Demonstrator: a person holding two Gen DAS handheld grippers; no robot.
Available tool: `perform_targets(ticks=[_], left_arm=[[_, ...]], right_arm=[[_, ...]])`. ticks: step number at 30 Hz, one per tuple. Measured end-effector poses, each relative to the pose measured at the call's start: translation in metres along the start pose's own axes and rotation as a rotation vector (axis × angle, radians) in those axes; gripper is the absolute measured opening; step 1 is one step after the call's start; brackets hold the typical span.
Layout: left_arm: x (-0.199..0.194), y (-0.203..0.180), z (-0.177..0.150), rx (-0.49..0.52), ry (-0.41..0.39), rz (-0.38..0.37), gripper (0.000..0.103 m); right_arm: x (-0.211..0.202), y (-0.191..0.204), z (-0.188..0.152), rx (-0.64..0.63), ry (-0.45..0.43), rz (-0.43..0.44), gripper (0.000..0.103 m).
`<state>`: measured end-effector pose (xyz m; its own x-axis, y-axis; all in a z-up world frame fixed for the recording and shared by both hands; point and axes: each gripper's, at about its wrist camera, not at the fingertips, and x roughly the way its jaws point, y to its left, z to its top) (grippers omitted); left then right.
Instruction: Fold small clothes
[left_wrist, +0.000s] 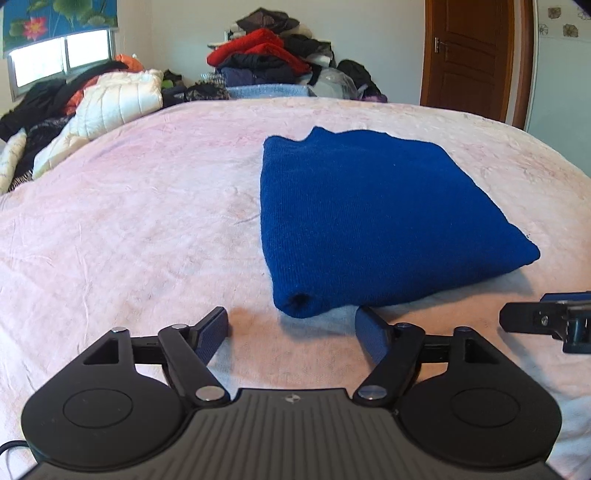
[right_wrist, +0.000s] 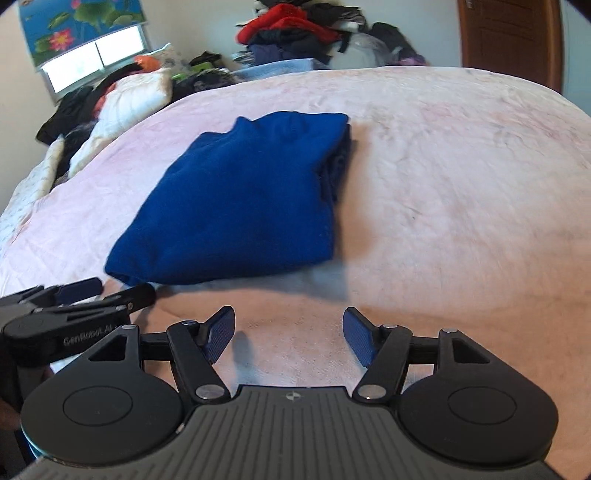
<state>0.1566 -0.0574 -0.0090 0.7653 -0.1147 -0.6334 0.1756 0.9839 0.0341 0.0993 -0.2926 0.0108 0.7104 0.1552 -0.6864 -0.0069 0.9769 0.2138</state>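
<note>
A blue knit garment (left_wrist: 373, 218) lies folded into a thick rectangle on the pink bedspread (left_wrist: 129, 229). My left gripper (left_wrist: 291, 325) is open and empty, just in front of the garment's near corner. In the right wrist view the same garment (right_wrist: 243, 206) lies ahead and to the left. My right gripper (right_wrist: 289, 328) is open and empty, a short way in front of the garment over bare bedspread (right_wrist: 461, 184). The right gripper's tip shows at the right edge of the left wrist view (left_wrist: 546, 319). The left gripper shows at the left of the right wrist view (right_wrist: 81, 299).
A heap of red and dark clothes (left_wrist: 266, 55) stands behind the bed. White quilted bedding and dark clothes (left_wrist: 103, 99) lie along the bed's far left edge. A wooden door (left_wrist: 469, 55) is at the back right, a window (left_wrist: 59, 55) at the back left.
</note>
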Motion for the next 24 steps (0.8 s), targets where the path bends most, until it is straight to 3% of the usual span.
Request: perform_targets(ticks=[2, 5, 9, 14, 24], left_arm=[[0.004, 0.001, -0.003, -0.021, -0.01, 0.017, 0.09], [0.006, 0.003, -0.003, -0.038, -0.005, 0.005, 0.093], [0.004, 0.004, -0.007, -0.027, -0.014, -0.008, 0.095], [0.002, 0.008, -0.011, -0.022, -0.031, -0.031, 0.096], [0.007, 0.008, -0.01, -0.012, -0.023, -0.043, 0.101]], right_arm=[[0.005, 0.003, -0.002, 0.003, -0.021, -0.011, 0.082], [0.011, 0.004, -0.01, 0.005, -0.077, 0.011, 0.096], [0.016, 0.024, -0.022, -0.129, -0.111, -0.088, 0.098], [0.012, 0.01, -0.019, -0.049, -0.137, -0.084, 0.096], [0.021, 0.024, -0.021, -0.126, -0.101, -0.153, 0.1]])
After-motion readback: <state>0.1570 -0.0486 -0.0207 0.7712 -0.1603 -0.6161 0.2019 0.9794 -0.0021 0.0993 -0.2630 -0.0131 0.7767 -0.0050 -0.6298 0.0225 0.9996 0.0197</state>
